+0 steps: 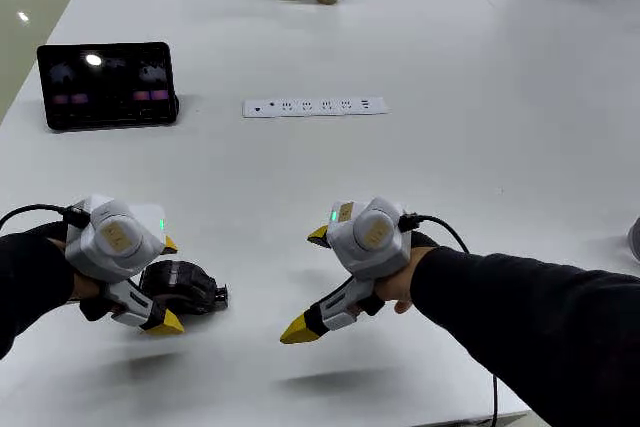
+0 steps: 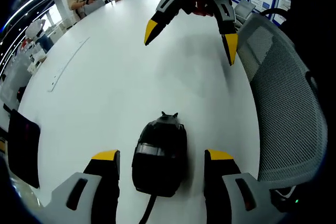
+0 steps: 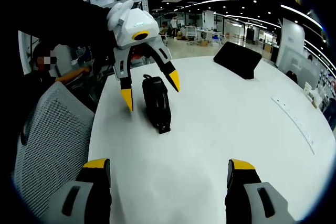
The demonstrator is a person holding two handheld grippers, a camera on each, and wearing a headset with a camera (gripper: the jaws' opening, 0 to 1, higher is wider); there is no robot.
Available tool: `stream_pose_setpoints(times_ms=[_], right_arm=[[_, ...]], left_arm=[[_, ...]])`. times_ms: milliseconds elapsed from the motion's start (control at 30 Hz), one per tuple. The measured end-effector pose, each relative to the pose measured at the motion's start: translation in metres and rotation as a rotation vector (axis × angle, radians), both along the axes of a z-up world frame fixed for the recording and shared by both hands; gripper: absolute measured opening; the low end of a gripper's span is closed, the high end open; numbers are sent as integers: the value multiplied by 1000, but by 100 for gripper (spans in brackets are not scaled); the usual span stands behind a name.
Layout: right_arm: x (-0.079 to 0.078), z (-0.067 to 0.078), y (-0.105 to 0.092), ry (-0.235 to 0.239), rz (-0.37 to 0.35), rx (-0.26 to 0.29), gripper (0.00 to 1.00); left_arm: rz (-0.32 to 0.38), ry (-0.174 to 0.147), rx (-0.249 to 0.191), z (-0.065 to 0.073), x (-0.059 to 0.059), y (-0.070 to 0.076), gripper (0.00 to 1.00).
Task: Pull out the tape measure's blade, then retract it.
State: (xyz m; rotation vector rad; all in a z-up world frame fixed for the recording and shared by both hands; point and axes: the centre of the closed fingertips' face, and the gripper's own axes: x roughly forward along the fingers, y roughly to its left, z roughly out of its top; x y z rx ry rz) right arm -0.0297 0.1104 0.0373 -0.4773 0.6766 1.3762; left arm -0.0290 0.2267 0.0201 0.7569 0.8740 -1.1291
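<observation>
Both grippers spread wide. Left gripper [image 1: 169,284] straddles black tape measure [image 2: 160,153] lying on white table [image 1: 450,147], jaws either side w/ gaps, not pinching. Blade end pts twd right gripper [image 1: 307,283], well apart, nothing btwn its jaws.

No legible text anywhere. The black tablet [image 1: 107,84] standing on the white surface [image 1: 450,147] has a screen of blurred glowing patches. Marks on the white power strip [image 1: 314,106] are too small to read. No readable label on the black tape measure case [image 2: 160,156].
</observation>
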Motion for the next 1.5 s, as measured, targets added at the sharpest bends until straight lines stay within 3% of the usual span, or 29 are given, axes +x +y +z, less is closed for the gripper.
stream_pose_setpoints(times_ms=[300, 500, 633, 767, 800, 900, 1200, 1500], right_arm=[[-1, -1, 20, -12, 40, 2, 90], [-2, -10, 28, -9, 52, -8, 85], [-2, -10, 31, -14, 60, -6, 83], [-1, -9, 34, -17, 69, -4, 80], [0, -9, 34, -20, 71, -5, 80], [1, -10, 35, -24, 82, -10, 78], [4, -21, 40, -5, 82, -30, 71], [1, -27, 58, -5, 106, -30, 63]], left_arm=[[-20, -7, 9, -1, 2, -5, 56], [-42, -11, 19, -3, 1, -8, 51], [-42, -20, 25, -3, 4, -8, 40], [-56, -49, 57, -5, 7, -6, 37], [-57, -40, 61, -6, 5, -6, 36], [-81, -56, 81, -8, 6, -5, 34], [-62, -46, 66, -9, 7, -4, 34], [-57, -33, 68, -12, 7, -3, 34]])
